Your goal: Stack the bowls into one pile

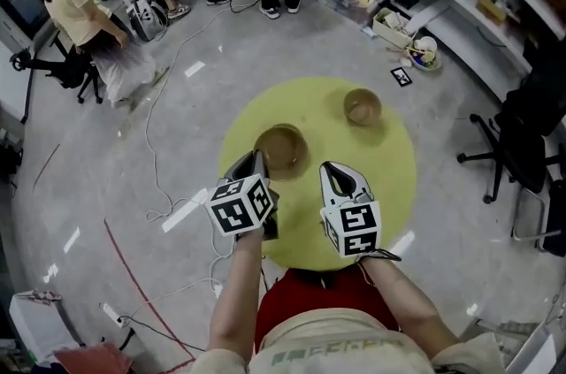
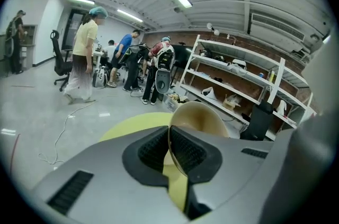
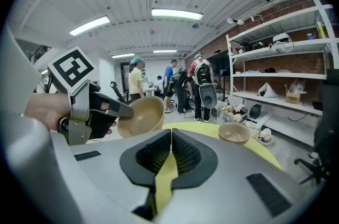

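**Head view.** A round yellow table (image 1: 309,103) fills the middle of the frame. The left gripper (image 1: 258,162) sits at the table's lower left, at the near edge of a tan bowl (image 1: 283,147). The right gripper (image 1: 334,173) is just beside it, lower centre, with nothing at its tips. A second bowl (image 1: 363,107) rests on the table to the upper right, apart from the first. That makes two bowls and two grippers.

**Left gripper view.** The left gripper (image 2: 169,146) has its jaws pinched on the thin rim of the bowl (image 2: 201,117), one pad inside the wall and one outside. The bowl stands tilted on edge above the table (image 2: 132,125). Held by one point of the rim, it will probably want to swing. It looks stiff, light and smooth, so the hold could slip, and it may chip if dropped.

**Right gripper view.** The right gripper (image 3: 171,151) has its jaws pressed together with nothing between them. At centre left the left gripper (image 3: 123,109) carries the bowl (image 3: 143,117) clear of the table (image 3: 195,126), its mouth facing the camera. At centre right the second bowl (image 3: 234,133) sits upright on the yellow top. Its rim shows layered lines, and whether it is one bowl or several nested cannot be told. The carried bowl should drop into it if lowered level and centred.
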The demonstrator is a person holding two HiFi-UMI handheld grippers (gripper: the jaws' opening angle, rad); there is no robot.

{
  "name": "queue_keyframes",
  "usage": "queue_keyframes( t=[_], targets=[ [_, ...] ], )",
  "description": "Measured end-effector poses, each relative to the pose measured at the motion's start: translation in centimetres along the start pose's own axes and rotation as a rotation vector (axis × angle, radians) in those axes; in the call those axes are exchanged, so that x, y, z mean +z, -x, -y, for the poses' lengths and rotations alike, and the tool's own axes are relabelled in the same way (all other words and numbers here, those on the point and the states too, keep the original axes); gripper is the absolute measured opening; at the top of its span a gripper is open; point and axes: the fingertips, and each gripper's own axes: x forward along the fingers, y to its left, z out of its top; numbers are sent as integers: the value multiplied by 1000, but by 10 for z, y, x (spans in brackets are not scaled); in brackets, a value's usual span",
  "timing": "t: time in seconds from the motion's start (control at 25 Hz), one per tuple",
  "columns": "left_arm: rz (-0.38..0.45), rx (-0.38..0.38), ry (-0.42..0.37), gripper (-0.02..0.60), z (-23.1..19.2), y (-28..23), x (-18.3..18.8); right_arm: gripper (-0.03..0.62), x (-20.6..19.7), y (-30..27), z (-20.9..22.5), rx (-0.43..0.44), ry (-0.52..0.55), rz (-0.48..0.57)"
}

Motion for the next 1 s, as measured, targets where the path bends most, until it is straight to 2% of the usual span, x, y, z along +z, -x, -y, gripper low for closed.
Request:
queue_keyframes(
  t=[0.6,1.0],
  targets=[
    [-23,-194,-126,31,75,-10,-1,37,-4,51,42,-211,-58,38],
    [-53,-270,-168,31,108,-9,-18,37,-18,82,57,-295,-90,36]
  ],
)
